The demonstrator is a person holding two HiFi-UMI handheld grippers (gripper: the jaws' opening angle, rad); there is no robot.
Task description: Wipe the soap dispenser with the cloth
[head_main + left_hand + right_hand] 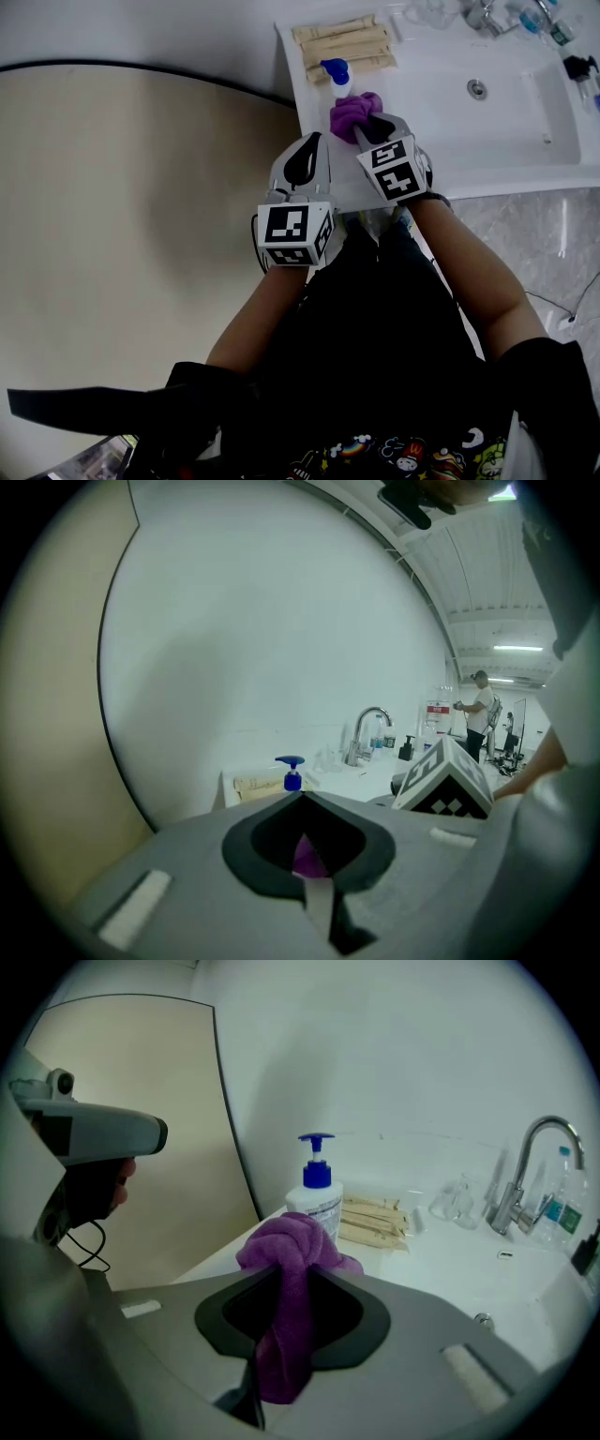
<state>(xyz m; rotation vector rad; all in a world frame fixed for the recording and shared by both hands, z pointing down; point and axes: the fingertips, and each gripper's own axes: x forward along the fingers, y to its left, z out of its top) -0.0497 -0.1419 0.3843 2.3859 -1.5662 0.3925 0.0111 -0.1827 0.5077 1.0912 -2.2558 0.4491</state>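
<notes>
— What do we see, biggest first?
— The glossy white table [497, 173] with its sunken sink [506, 103]. Only the left gripper view shows a person [481, 714] standing far off, beside a red-and-white sign [437, 716] whose print we cannot read.
— And our hands?
— Both bare forearms reach forward, side by side. The right gripper [370, 122] tilts down over the table's near left corner. The left gripper [314, 142] hangs just beside it, at the table's edge.
— The jaws?
— The right jaws stand partly apart, clamped on the bunched purple terry cloth [286, 1260], which hangs down through them. The left jaws are drawn together on nothing, and the purple we glimpse past them is that same cloth.
— And the task's thing?
— The white plastic soap dispenser with a blue pump [316, 1194] stands upright near that corner, in front of pale wooden slats [375, 1221]. The cloth's bunched end is against or just short of its lower body; we cannot tell which. Its label carries fine dark print, too small to read.
</notes>
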